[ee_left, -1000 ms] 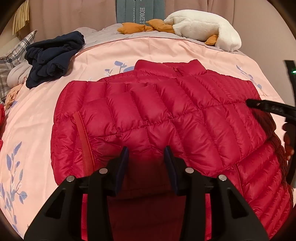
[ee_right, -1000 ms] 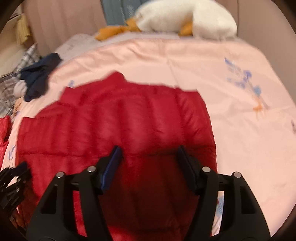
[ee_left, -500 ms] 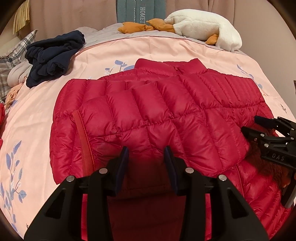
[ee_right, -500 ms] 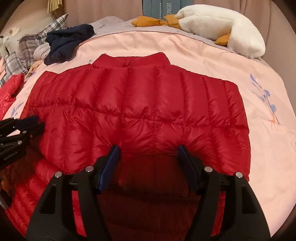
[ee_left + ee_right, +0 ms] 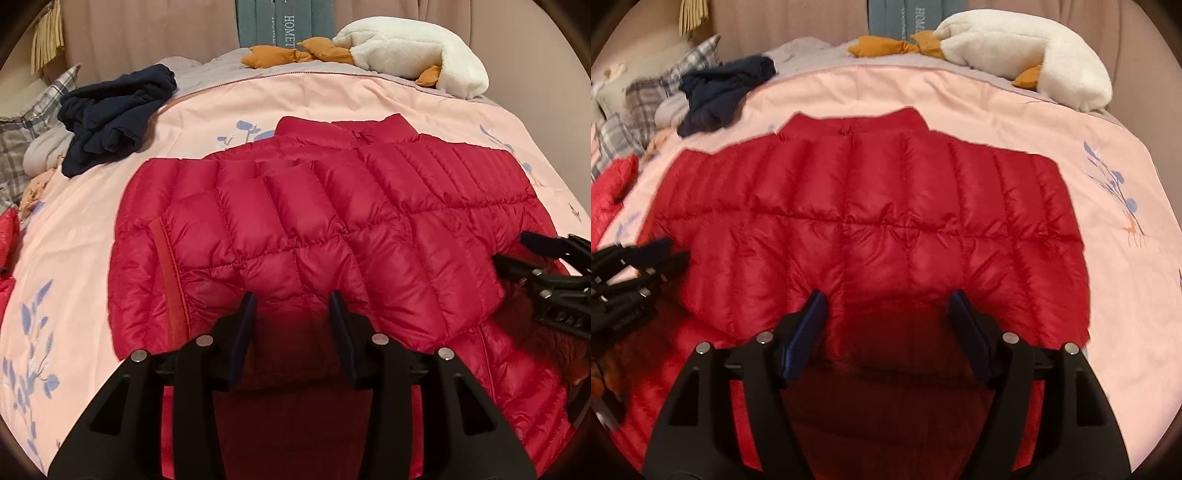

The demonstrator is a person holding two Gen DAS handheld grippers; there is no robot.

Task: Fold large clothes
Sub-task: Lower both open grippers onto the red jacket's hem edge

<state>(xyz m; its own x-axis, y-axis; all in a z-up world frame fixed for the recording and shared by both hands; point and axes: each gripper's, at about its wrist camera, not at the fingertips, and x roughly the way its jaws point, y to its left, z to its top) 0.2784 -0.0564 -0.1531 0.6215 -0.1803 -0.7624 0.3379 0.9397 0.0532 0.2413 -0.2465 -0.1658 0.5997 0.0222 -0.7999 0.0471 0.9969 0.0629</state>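
My right claw (image 5: pixel 886 325) is opening over the folded red coat (image 5: pixel 871 206); left claw (image 5: pixel 291 325) apart; next fold toward 12 o'clock.

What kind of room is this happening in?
Most likely a bedroom: a red puffer jacket lies on a bed with a pink floral duvet, a plaid pillow at one side and a white plush goose at the far end.

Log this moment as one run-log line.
task: fold large clothes | item: red puffer jacket flat on pink bedspread | left gripper: open, over jacket | right gripper: opening, over jacket
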